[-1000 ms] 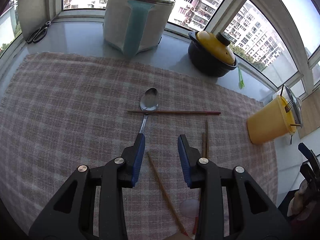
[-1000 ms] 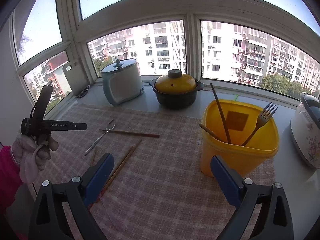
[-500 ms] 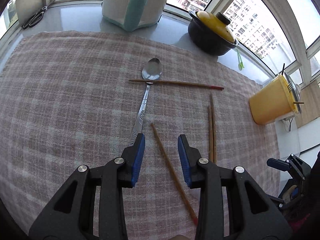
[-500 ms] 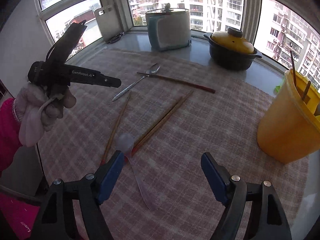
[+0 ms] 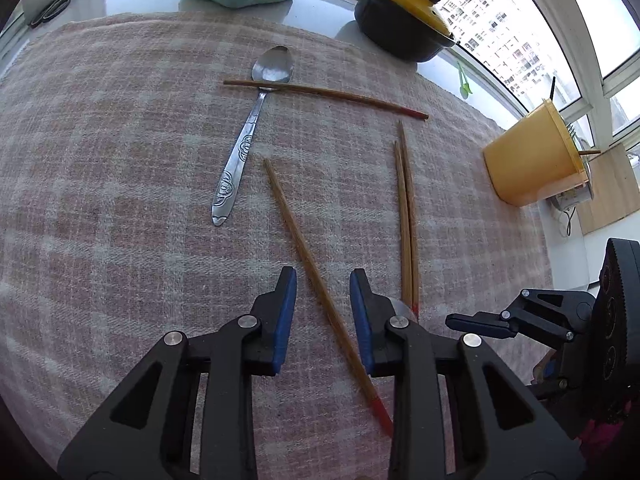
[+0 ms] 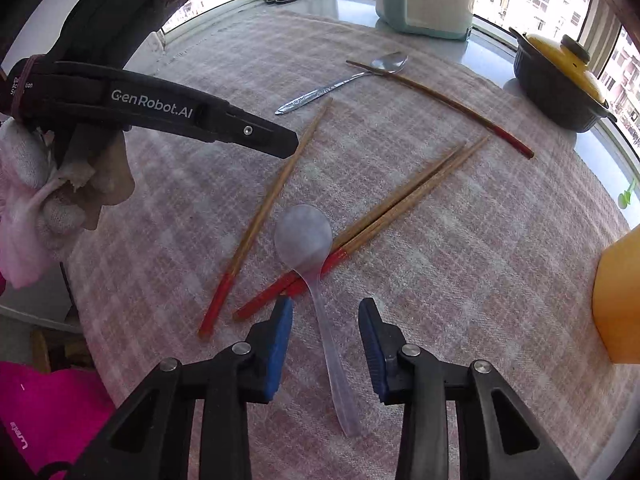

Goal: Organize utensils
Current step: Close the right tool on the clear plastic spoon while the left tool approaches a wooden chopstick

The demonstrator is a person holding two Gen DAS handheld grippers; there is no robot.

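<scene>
Left wrist view: the left hand-held gripper hung spread astride a single chopstick on the checked cloth, a metal spoon beyond. The right hand-held gripper stood spread astride a clear plastic spoon crossing a chopstick pair, the yellow tub rightward.

Four chopsticks lie on the cloth. Two spoons: one metal, one clear plastic. One yellow tub.
</scene>
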